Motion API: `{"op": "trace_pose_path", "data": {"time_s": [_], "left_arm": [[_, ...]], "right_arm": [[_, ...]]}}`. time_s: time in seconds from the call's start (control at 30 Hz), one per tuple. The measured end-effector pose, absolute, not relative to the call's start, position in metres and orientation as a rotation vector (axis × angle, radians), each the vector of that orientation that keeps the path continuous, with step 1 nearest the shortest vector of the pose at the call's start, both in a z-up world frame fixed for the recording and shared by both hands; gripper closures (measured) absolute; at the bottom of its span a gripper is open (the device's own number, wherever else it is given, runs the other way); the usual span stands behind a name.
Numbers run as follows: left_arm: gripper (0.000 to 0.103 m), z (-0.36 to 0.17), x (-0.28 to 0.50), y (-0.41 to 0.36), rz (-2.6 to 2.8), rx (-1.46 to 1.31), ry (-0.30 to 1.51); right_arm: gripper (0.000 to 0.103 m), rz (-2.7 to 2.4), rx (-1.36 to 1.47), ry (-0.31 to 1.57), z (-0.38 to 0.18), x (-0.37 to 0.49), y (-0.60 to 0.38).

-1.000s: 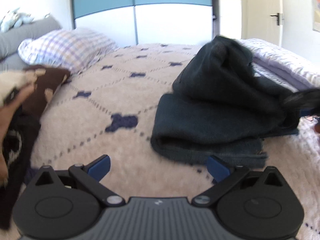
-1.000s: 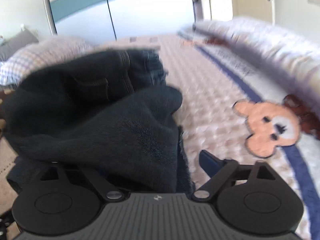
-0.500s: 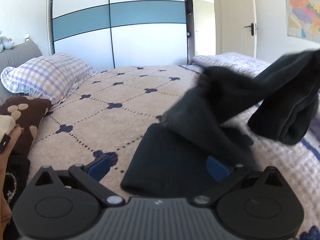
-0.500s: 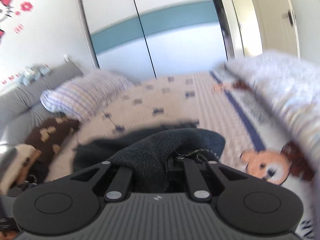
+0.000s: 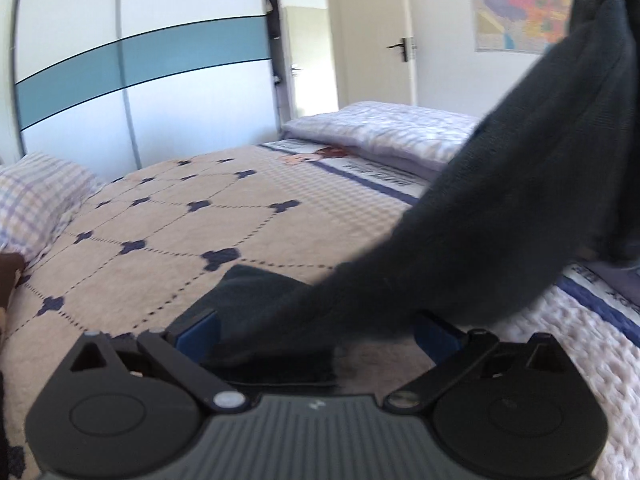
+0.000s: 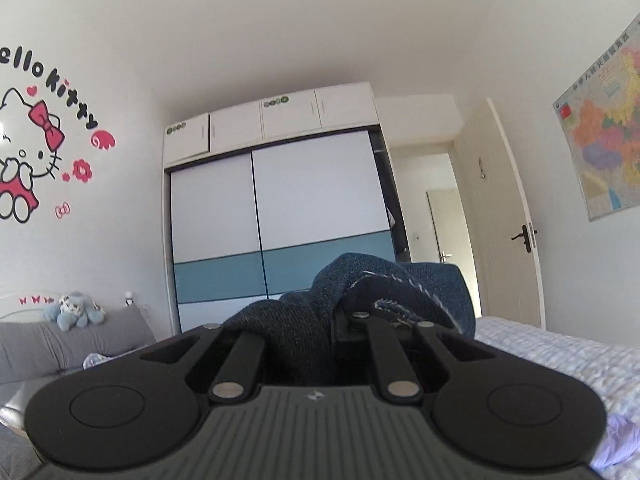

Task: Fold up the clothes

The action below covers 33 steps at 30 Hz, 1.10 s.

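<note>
- The right gripper (image 6: 336, 320) has its jaws clamped tight on a bunch of the dark blue sweater (image 5: 500, 208), high above the bed (image 5: 240, 216).
- The left gripper (image 5: 316, 332) has its jaws wide apart, with the sweater's low end lying between them on the bed.

- The garment (image 5: 500, 216) stretches from between the left gripper's (image 5: 316, 332) fingers, low on the bed (image 5: 168, 240), up to the right edge — its far end sits in the right gripper (image 6: 344, 320).
- A pillow (image 5: 32, 200) lies at the bed's left; folded bedding (image 5: 384, 128) lies far right.
- The wardrobe (image 5: 140, 80) stands behind the bed — the door (image 5: 376, 44) to its right, then the map (image 5: 520, 4).
</note>
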<state>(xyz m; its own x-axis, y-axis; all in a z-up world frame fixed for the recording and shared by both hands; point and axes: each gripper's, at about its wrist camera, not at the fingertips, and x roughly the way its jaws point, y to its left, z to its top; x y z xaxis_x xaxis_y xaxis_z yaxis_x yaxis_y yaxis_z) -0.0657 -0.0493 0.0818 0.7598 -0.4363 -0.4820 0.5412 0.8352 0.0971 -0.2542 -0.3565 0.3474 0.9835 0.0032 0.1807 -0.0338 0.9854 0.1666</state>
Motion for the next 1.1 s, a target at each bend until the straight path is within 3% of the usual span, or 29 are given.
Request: {"op": "trace_pose_path", "data": {"time_s": [0.27, 0.37, 0.7, 0.83, 0.9, 1.03, 1.1], "left_arm": [[0.001, 0.061, -0.084, -0.067, -0.567, 0.368, 0.513], [0.005, 0.067, -0.088, -0.060, -0.582, 0.356, 0.520], [0.004, 0.110, -0.095, -0.023, -0.575, 0.245, 0.452], [0.000, 0.113, -0.096, -0.010, -0.568, 0.220, 0.466], [0.000, 0.107, -0.098, -0.005, -0.544, 0.232, 0.472], [0.000, 0.096, -0.097, 0.005, -0.558, 0.204, 0.522], [0.000, 0.094, -0.097, 0.007, -0.558, 0.190, 0.533]], "right_arm": [[0.091, -0.023, 0.210, 0.053, 0.295, -0.224, -0.362], [0.091, -0.023, 0.212, 0.023, 0.297, -0.216, -0.354], [0.090, 0.216, 0.149, -0.160, 0.357, -0.103, -0.269], [0.086, 0.422, -0.042, 0.138, 0.327, -0.032, -0.203], [0.082, 0.430, -0.066, 0.246, 0.285, -0.026, -0.192], [0.060, 0.425, 0.173, 0.429, 0.213, -0.021, -0.222], [0.060, 0.332, 0.252, 0.509, 0.180, -0.022, -0.245]]}}
